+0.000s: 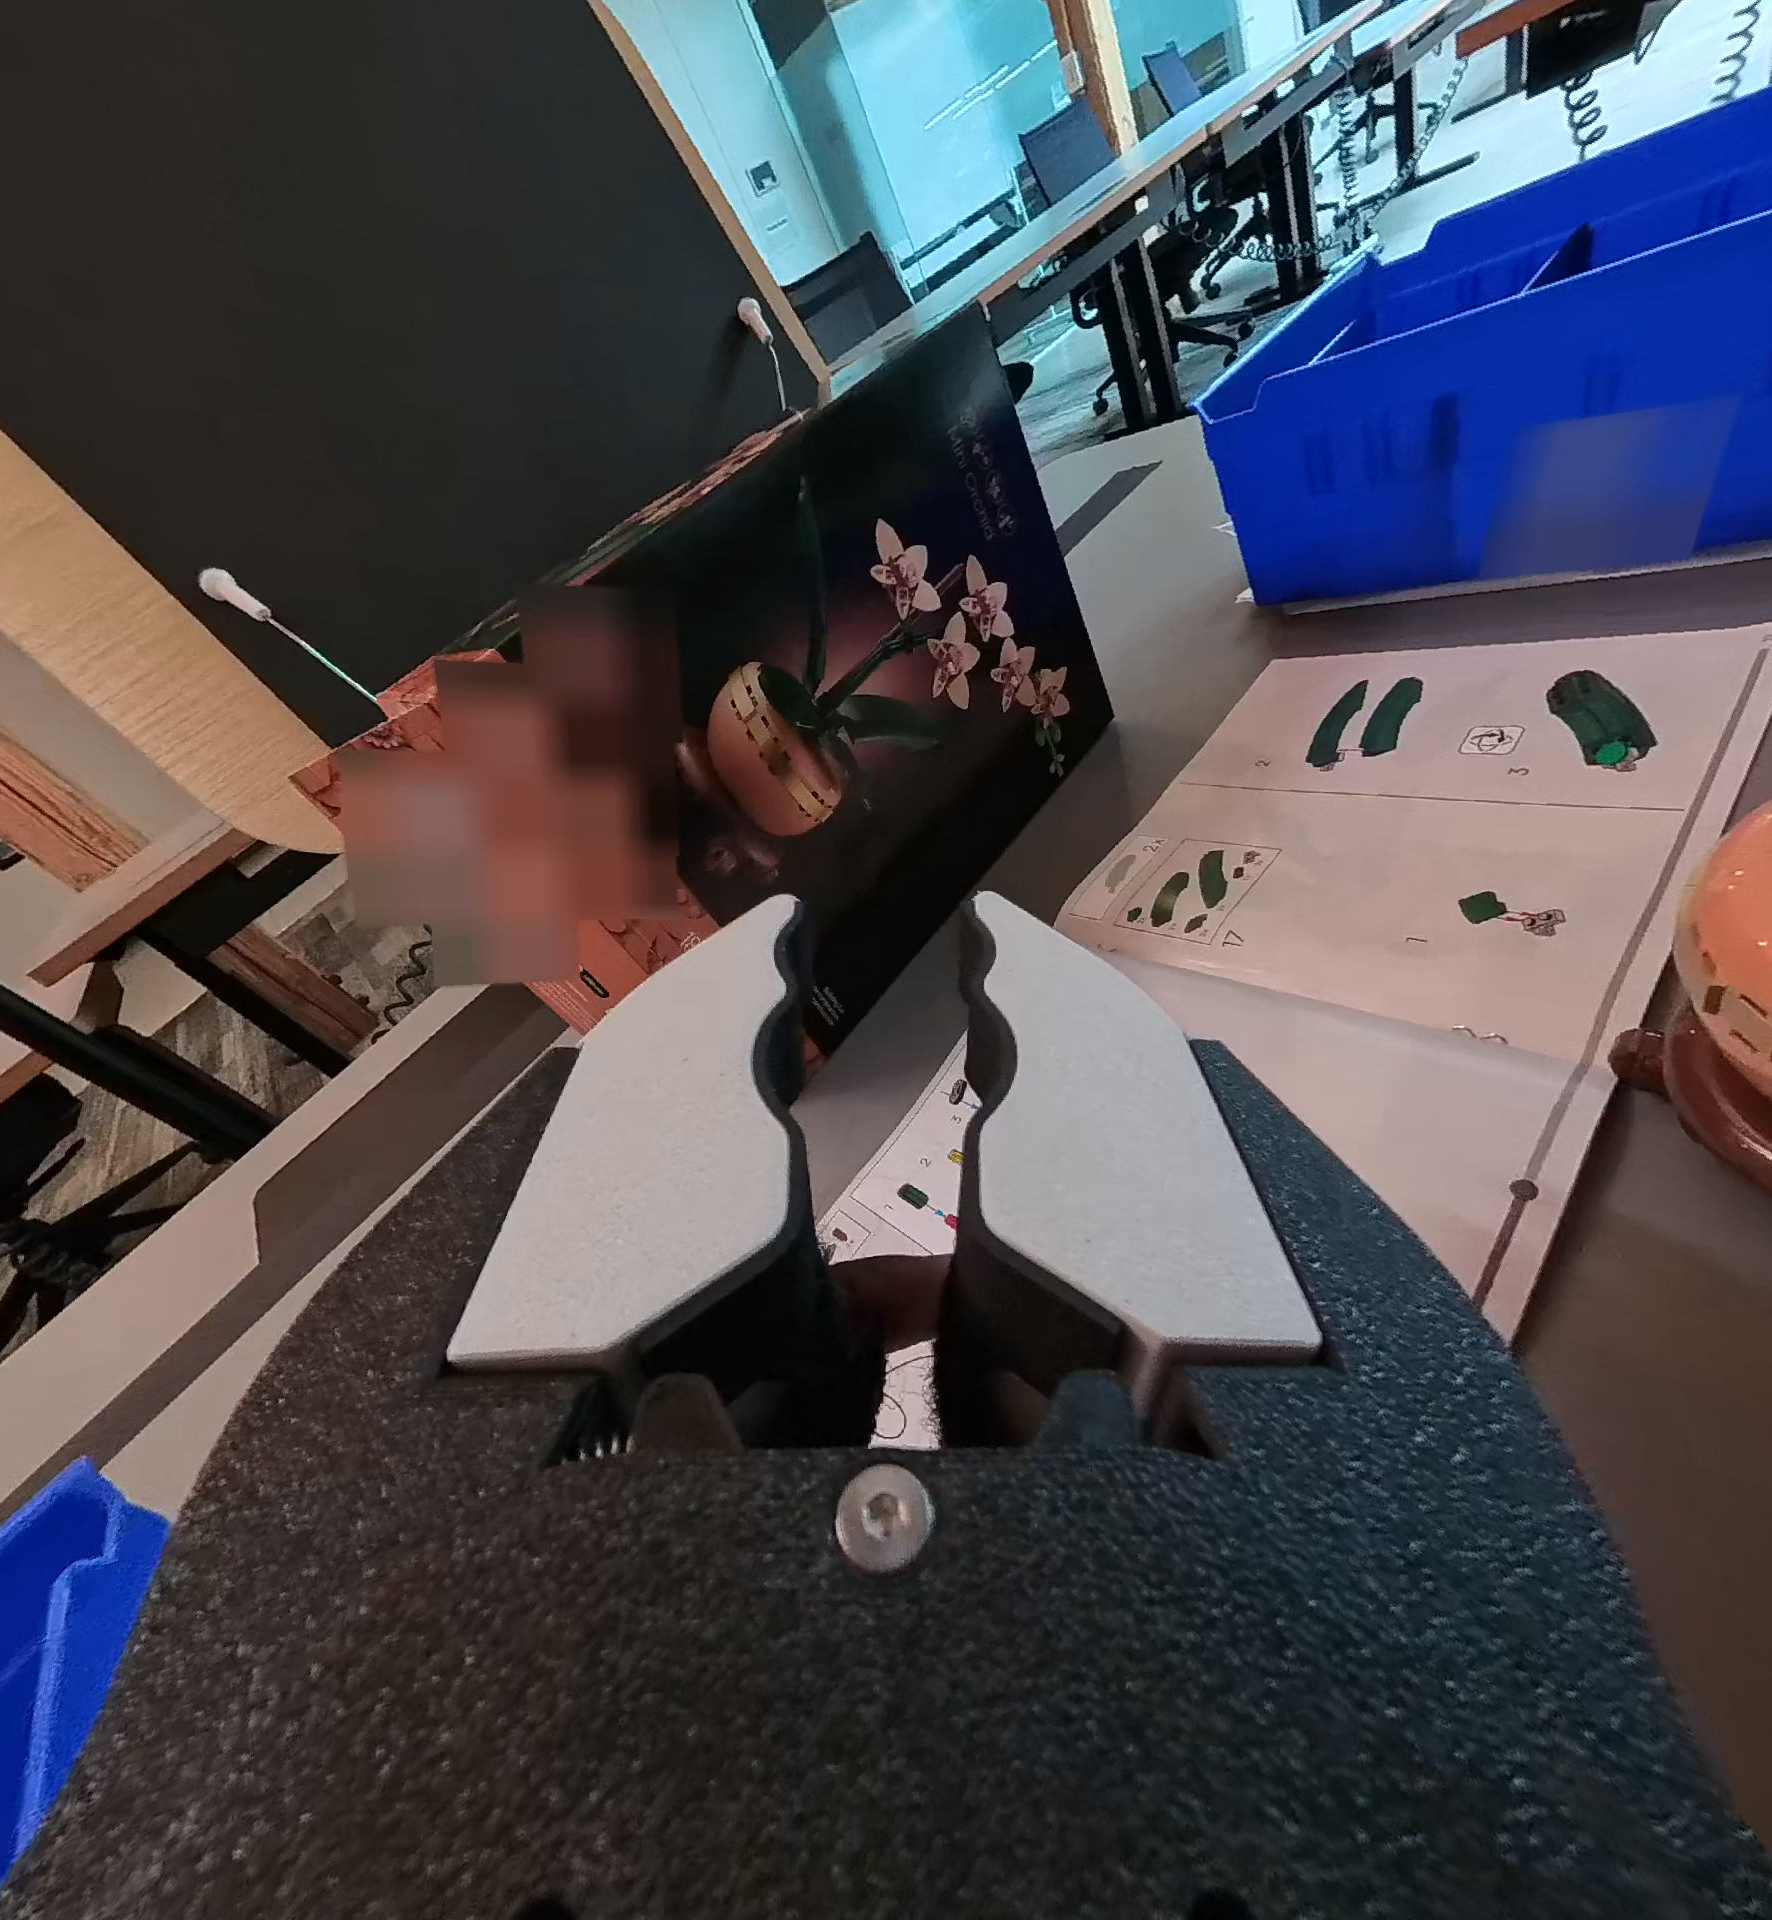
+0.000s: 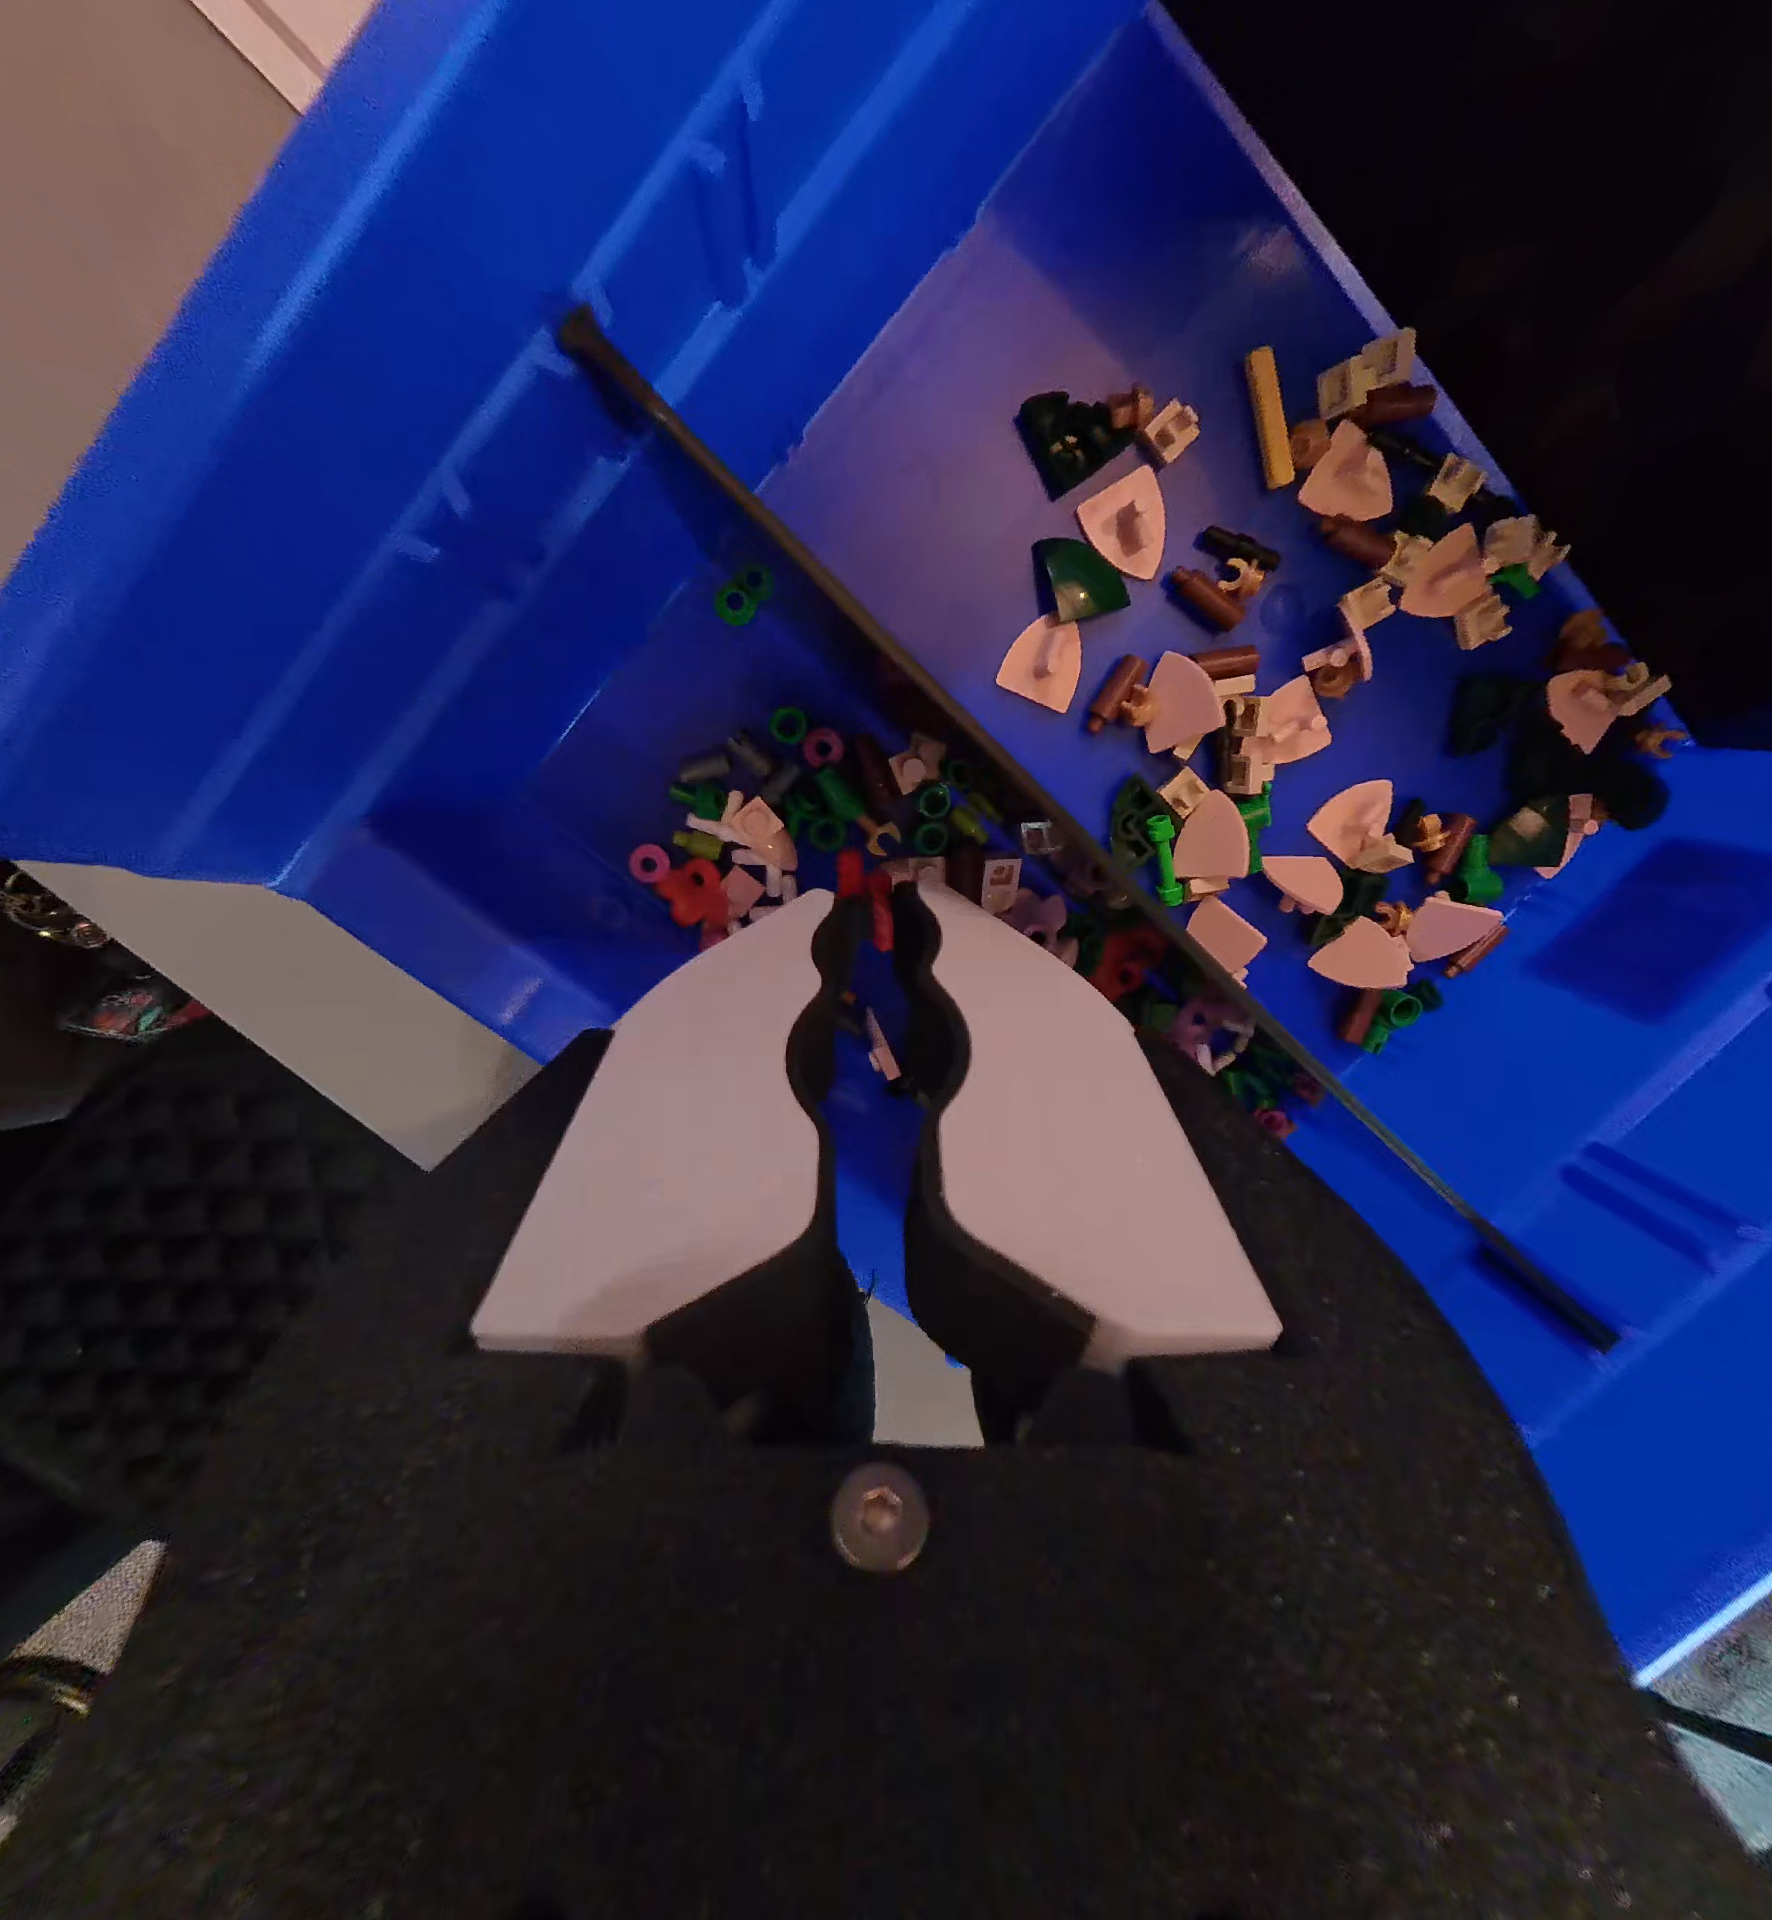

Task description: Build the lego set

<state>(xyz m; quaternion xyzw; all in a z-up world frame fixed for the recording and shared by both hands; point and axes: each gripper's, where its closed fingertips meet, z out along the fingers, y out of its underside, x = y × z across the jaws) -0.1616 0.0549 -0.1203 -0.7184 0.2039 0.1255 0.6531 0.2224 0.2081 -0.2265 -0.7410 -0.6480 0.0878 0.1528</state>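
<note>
- Grey-padded and black-bodied, the left hand-held gripper (image 1: 882, 914) fills the lower centre of the left wrist view, its jaws a moderate gap apart and holding nothing, hovering over the counter (image 1: 1630, 1382).
- Just beyond its tips stands the set's box (image 1: 923, 665), at centre frame; the open instruction booklet (image 1: 1401, 862) lies flat at right, and a copper-coloured pot model (image 1: 1765, 997) sits at the right edge.
- In the right wrist view, the right hand-held gripper (image 2: 874, 902) is nearly closed, pinching a small red piece (image 2: 866, 896) at its tips over the blue bin (image 2: 508, 343).
- Loose pieces (image 2: 1277, 717) fill the bin's compartments, centre to right.
</note>
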